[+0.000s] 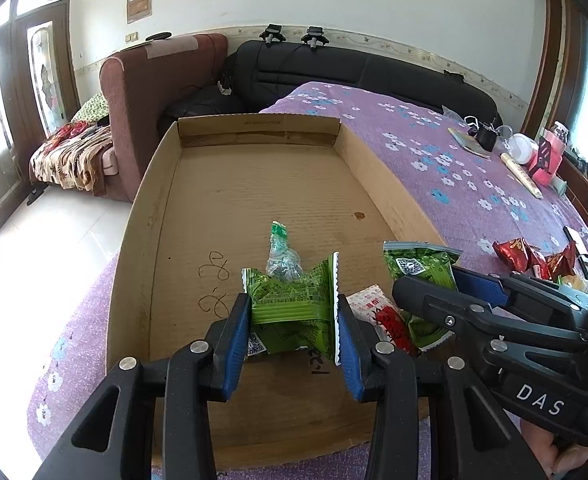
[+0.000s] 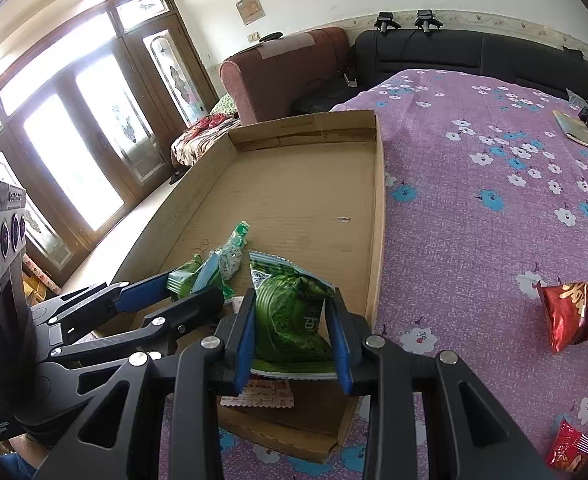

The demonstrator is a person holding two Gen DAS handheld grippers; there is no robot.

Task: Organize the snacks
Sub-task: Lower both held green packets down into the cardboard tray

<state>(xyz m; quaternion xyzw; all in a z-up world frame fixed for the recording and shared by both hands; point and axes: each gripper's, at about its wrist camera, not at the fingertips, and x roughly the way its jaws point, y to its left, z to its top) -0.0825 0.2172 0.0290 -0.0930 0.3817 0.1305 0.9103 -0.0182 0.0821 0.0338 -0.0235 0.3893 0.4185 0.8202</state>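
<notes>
1. Your left gripper (image 1: 294, 320) is clamped on a flat green snack packet (image 1: 290, 308), both blue pads pressing its crimped ends, low over the near end of the cardboard tray (image 1: 166, 184)

2. Your right gripper (image 2: 292, 336) pinches a puffier green packet (image 2: 290, 320) just above the tray's near right corner

3. Just ahead of the left jaws lies a small green twist-wrapped sweet (image 1: 282, 256); a white-and-red sachet (image 1: 370, 304) sits between the two grippers

4. This looks like the placing step: lower each packet onto bare cardboard, then release

5. Red packets (image 2: 570, 316) wait on the purple cloth (image 2: 474, 240), well right of the tray
</notes>
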